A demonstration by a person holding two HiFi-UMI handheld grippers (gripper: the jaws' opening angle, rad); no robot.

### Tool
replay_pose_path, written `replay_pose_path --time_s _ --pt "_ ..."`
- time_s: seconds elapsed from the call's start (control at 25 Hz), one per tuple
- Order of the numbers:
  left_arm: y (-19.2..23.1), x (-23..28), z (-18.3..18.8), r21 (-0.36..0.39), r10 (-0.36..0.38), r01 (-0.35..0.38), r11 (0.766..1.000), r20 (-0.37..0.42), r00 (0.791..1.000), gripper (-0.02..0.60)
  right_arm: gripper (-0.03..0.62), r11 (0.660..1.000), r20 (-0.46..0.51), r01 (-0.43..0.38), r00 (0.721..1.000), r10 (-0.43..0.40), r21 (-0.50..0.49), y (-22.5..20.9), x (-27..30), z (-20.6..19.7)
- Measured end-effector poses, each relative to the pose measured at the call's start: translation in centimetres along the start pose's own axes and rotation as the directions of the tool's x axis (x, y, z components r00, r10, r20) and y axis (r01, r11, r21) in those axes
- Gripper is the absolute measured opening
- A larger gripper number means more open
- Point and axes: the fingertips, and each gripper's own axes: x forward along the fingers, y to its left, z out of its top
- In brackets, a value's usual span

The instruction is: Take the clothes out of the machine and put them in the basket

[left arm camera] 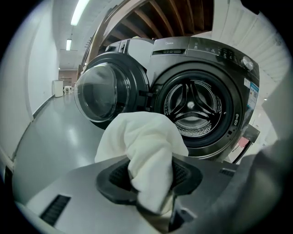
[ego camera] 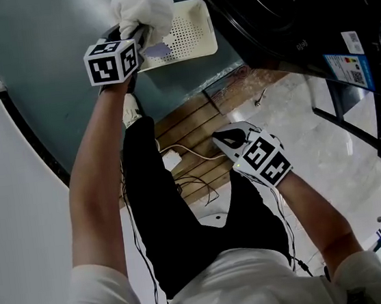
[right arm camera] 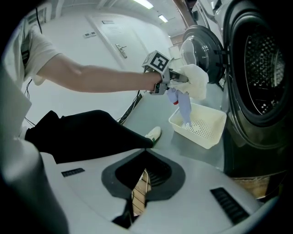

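My left gripper (ego camera: pixel 137 41) is shut on a bunched white cloth (ego camera: pixel 141 6) and holds it just above the cream perforated basket (ego camera: pixel 194 37) on the grey floor. The same cloth (left arm camera: pixel 146 146) fills the gap between the pads in the left gripper view. In the right gripper view, the cloth (right arm camera: pixel 194 80) has a pale bluish piece (right arm camera: pixel 184 107) hanging from it into the basket (right arm camera: pixel 203 128). The dark washing machine (left arm camera: pixel 197 105) stands with its door (left arm camera: pixel 103 93) swung open; the visible drum looks bare. My right gripper (ego camera: pixel 234 142) hangs lower, near the person's legs, shut with nothing in it (right arm camera: pixel 139 187).
The person's black-trousered legs and a white shoe (right arm camera: pixel 153 134) stand left of the basket. A patch of wooden boards (ego camera: pixel 190 148) with loose cables lies below the machine front. The open door (right arm camera: pixel 201 45) juts out beyond the basket. A white wall (ego camera: pixel 18 203) runs on the left.
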Motion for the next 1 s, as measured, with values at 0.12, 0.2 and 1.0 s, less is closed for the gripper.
replay_pose_path --time_s 0.12,0.2,1.0 --pt "0.7 2.5 -2.4 0.004 -0.015 0.015 1.0 -0.042 0.999 0.167 0.003 1.0 -0.01 -0.001 1.0 0.001 0.012 -1.1 1.1 0.3" --pt "1.3 4.3 -4.1 0.003 -0.031 0.031 1.0 -0.072 0.997 0.169 0.003 1.0 -0.015 0.002 1.0 -0.001 0.019 -1.9 1.8 0.7" --pt "6.8 14.4 -19.8 0.099 0.0 0.046 0.994 -0.417 0.909 0.286 0.003 0.998 -0.065 0.015 0.998 -0.011 0.063 -7.0 6.0 1.0"
